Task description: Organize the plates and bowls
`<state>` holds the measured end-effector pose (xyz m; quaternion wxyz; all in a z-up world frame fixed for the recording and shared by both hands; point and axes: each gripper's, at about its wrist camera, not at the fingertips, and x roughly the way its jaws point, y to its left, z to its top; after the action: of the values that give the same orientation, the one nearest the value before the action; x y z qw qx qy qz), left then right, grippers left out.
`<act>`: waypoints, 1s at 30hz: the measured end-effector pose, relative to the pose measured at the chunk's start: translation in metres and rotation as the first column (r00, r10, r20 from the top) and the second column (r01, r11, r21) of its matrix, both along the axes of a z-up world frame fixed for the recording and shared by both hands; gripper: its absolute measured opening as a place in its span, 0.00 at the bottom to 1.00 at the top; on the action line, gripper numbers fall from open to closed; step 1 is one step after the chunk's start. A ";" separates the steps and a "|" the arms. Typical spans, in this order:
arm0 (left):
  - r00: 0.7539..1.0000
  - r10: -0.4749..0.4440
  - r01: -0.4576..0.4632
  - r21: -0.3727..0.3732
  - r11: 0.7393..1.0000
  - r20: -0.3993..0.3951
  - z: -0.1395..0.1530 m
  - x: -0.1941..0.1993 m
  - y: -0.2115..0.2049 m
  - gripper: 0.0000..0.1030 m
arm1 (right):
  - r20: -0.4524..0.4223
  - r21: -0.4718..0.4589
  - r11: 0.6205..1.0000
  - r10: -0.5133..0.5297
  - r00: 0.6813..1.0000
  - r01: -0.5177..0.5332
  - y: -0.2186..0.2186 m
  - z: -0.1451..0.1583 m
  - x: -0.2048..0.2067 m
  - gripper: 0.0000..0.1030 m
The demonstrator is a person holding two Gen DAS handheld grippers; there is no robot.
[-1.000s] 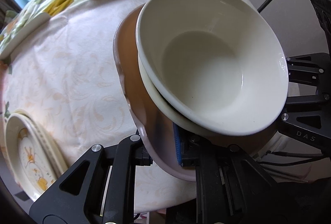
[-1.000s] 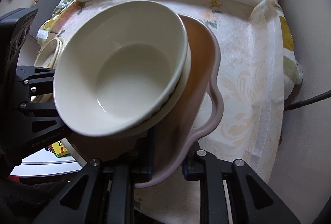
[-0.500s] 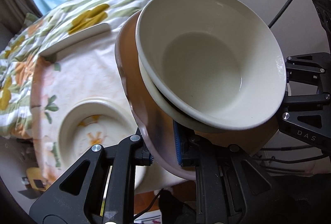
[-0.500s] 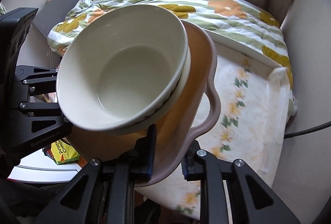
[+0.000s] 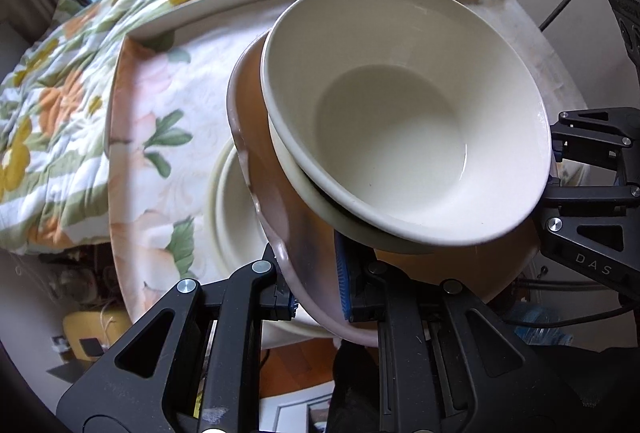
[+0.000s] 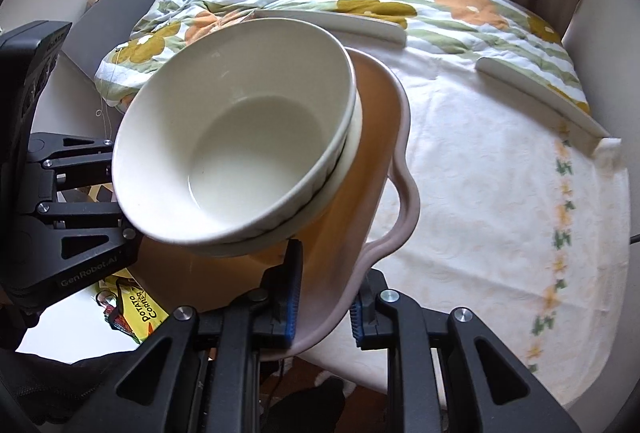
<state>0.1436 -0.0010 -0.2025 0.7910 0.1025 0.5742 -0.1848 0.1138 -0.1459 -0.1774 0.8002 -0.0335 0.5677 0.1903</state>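
Note:
A pinkish tray with an orange inner face and a wavy rim is held in the air between both grippers. It also shows in the right wrist view. Two stacked cream bowls sit on it, tilted; in the right wrist view they lean left. My left gripper is shut on the tray's left rim. My right gripper is shut on its right rim. A stack of cream plates lies on the table under the tray's left side.
The round table has a pale floral cloth with white rails at its far edge. A flowered quilt lies behind it. A yellow snack packet lies below at left. The wall stands close at right.
Both grippers have carried the tray and bowls on over the table. The plate stack now sits closer beneath the tray's left edge. The grips are unchanged.

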 end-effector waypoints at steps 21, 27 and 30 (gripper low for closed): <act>1.000 0.023 -0.023 0.010 1.000 -0.016 -0.044 0.000 0.019 0.12 | -0.041 0.017 0.999 -0.044 0.998 0.044 0.020 -0.040 -0.001 0.18; 1.000 0.015 -0.015 0.010 1.000 -0.013 -0.044 0.001 0.019 0.12 | -0.056 0.008 0.999 -0.050 0.997 0.050 0.021 -0.039 0.001 0.19; 1.000 0.007 -0.006 0.013 1.000 -0.020 -0.044 0.001 0.019 0.12 | -0.063 0.005 0.999 -0.052 0.997 0.052 0.020 -0.038 0.002 0.18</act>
<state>0.1450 0.0180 -0.2461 0.7851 0.1037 0.5835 -0.1796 0.1154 -0.1258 -0.2150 0.7867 -0.0099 0.5927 0.1722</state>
